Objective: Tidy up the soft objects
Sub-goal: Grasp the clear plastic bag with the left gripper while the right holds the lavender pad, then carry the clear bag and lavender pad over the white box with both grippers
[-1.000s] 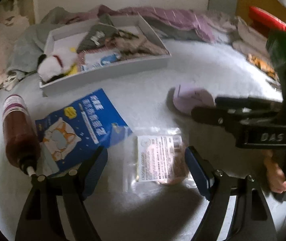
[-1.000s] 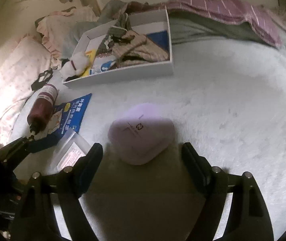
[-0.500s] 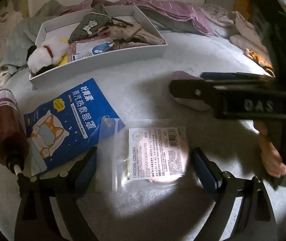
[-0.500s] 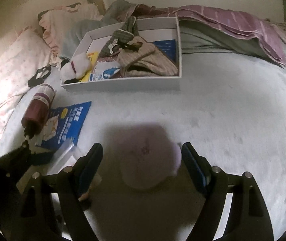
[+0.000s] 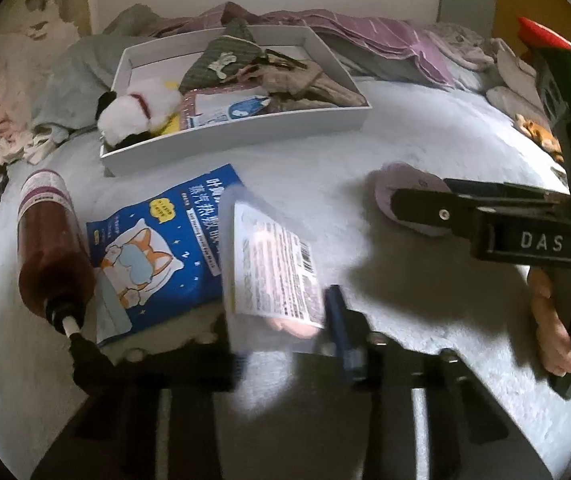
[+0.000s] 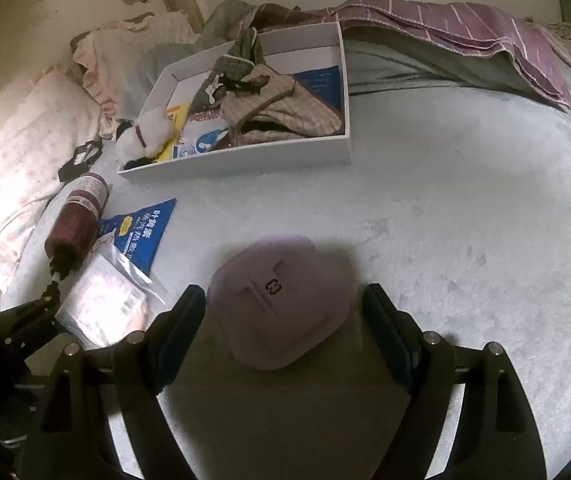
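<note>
My left gripper is shut on a clear plastic packet with a white label and a pink thing inside; the packet stands tilted above the bed. It also shows in the right wrist view. My right gripper is open, its fingers either side of a flat lilac pouch that lies on the bed; the pouch shows in the left wrist view too. A white tray holds clothes, a white plush toy and packets.
A blue sleep-mask packet and a dark red bottle lie left of the left gripper. Pillows are at the left, a striped purple blanket behind the tray. Pale grey bed cover spreads right.
My left gripper closed on the clear packet and lifted it off the bed, tilting it. My right gripper moved down around the lilac pouch, still open.
</note>
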### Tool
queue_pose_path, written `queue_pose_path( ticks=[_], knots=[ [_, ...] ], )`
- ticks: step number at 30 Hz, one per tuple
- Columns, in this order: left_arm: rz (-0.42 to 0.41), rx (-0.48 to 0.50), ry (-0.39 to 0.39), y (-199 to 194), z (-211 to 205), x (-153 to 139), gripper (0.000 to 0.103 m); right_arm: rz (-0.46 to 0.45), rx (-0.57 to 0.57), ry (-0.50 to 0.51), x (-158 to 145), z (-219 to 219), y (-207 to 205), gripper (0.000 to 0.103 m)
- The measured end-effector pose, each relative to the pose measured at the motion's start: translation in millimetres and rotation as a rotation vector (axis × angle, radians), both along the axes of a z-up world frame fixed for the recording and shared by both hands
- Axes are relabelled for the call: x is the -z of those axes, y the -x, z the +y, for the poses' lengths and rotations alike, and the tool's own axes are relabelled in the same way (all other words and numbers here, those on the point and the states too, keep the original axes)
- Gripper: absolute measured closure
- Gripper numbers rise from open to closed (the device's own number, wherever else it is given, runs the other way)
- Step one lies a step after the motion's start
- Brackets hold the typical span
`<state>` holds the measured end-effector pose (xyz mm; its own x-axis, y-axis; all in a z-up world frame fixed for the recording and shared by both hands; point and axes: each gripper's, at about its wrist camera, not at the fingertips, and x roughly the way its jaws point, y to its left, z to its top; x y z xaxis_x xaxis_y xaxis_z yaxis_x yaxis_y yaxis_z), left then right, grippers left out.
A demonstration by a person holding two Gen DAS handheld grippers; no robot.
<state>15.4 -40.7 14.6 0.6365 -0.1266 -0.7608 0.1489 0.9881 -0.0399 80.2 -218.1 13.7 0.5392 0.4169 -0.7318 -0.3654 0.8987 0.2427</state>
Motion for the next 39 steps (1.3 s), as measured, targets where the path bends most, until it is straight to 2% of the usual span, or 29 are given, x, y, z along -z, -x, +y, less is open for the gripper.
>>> queue_pose_path(
  ticks=[2,5,7,8,14,20,23,26,28,33,39],
  knots=[
    [0.002,-0.005,0.027,-1,4,0,0.092,-0.01,-0.001,-0.001,-1,0,1,0.022],
    [-0.002,-0.006,0.046,-1,7,-2,0.098,-0.016,-0.01,0.0,-1,1,2,0.022],
    [-0.003,-0.004,0.043,-1,6,-2,0.099,-0.026,-0.014,0.013,-2,3,3,0.026],
    [-0.003,-0.002,0.039,-1,5,-2,0.099,-0.026,-0.017,0.019,-2,4,3,0.032],
    [-0.011,0.002,0.049,0,5,-8,0.099,-0.016,-0.021,0.044,0,8,3,0.044],
    [0.007,0.055,0.073,-5,6,-24,0.099,0.03,-0.06,-0.043,-6,4,10,0.054],
    [0.012,0.058,0.094,-13,11,-35,0.099,0.015,-0.059,-0.079,-18,2,13,0.055],
    [-0.006,0.047,0.06,-23,14,-45,0.099,0.007,-0.053,-0.124,-26,0,11,0.055],
    [0.0,0.049,0.07,-29,16,-48,0.099,0.012,-0.048,-0.15,-28,-1,9,0.055],
    [0.036,0.072,0.178,-46,25,-51,0.099,0.022,-0.042,-0.111,-28,4,2,0.055],
    [0.129,0.092,0.196,-72,38,-50,0.099,0.056,-0.08,-0.108,-33,11,-16,0.055]
  ],
)
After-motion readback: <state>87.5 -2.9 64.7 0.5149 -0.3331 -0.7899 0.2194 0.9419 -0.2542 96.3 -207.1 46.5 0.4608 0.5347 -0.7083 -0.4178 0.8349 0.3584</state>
